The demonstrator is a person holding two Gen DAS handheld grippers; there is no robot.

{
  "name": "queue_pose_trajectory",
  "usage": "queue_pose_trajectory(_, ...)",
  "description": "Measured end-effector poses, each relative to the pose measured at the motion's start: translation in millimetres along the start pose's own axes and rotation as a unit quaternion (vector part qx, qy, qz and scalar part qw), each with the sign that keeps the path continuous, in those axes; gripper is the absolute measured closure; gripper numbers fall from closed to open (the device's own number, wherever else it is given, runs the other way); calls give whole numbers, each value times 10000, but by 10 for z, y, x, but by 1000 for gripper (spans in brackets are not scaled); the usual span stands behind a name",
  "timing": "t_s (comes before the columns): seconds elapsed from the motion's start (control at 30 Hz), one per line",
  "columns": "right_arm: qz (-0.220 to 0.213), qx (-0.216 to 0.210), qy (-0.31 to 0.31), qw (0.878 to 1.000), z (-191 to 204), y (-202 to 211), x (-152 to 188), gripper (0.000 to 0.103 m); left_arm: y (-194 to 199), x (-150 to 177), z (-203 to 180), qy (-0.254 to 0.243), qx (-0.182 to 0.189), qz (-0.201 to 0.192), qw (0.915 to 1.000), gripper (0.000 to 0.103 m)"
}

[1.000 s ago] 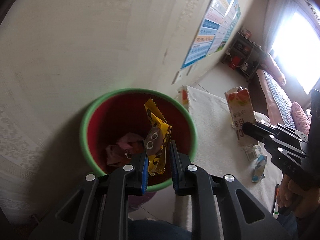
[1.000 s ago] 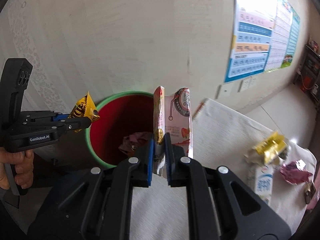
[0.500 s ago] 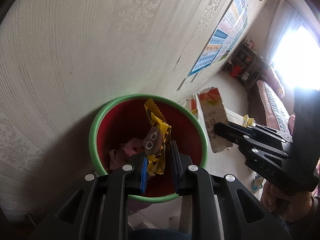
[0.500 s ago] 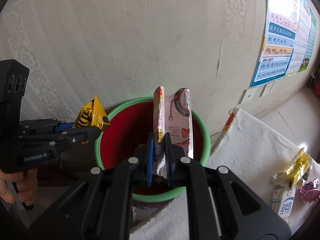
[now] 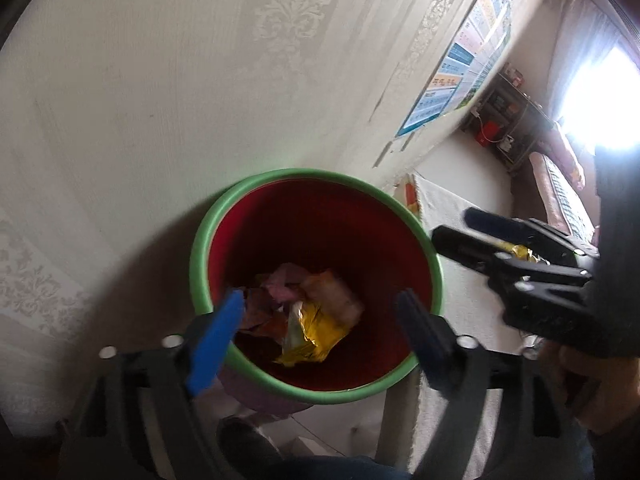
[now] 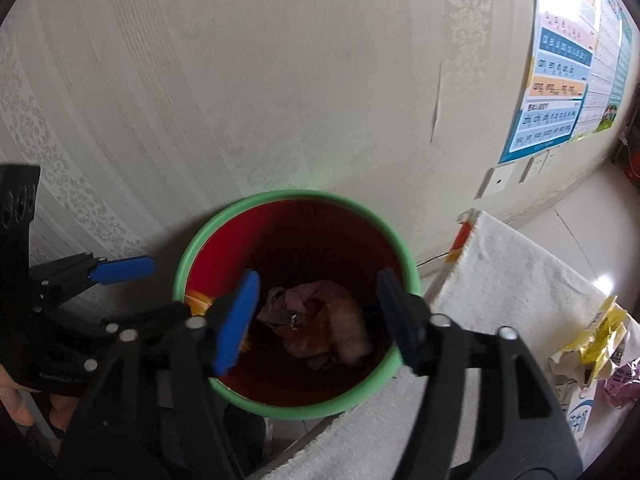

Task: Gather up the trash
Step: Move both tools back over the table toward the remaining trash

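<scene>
A red bin with a green rim (image 5: 208,236) (image 6: 180,272) stands against the wall beside the table. My left gripper (image 5: 320,314) is open and empty over the bin's near edge. My right gripper (image 6: 318,314) is open and empty above the bin; it also shows at the right in the left wrist view (image 5: 456,228). The yellow wrapper (image 5: 312,332) lies in the bin on other crumpled trash, with the pink carton (image 6: 348,332) next to it. More trash remains on the table: a yellow wrapper (image 6: 600,332), a pink wrapper (image 6: 620,380) and a white carton (image 6: 578,420).
The patterned wall rises right behind the bin. The table with a white cloth (image 6: 520,280) is to the bin's right. A poster (image 6: 560,80) hangs on the wall. A shelf (image 5: 504,120) and a sofa (image 5: 560,184) are far back.
Both grippers have opened over the bin. The yellow wrapper and the pink carton have dropped out of them into the bin.
</scene>
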State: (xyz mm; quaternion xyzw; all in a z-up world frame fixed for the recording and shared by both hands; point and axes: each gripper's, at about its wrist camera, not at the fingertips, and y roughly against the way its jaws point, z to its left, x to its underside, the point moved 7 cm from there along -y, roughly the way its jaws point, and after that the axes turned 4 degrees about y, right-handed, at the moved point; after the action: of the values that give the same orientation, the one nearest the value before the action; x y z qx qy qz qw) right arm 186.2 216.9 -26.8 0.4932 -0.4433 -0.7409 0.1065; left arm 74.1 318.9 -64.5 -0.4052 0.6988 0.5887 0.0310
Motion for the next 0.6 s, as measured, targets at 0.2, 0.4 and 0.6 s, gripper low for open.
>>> queue_pose_trajectory(0.2, -184, 282, 18, 9994, -89, 258, 12, 17, 98, -32, -3, 102, -237, -198, 9995, 8)
queue_pose_trajectory(0.4, -337, 468, -120, 9983, -200, 595, 157, 8, 229, 9, -266, -106, -173, -319, 9993, 8)
queue_pose_trajectory(0.6, -396, 740, -347, 9959, -466, 942, 471, 7, 258, 155, -728, -406, 54, -269, 9988, 8)
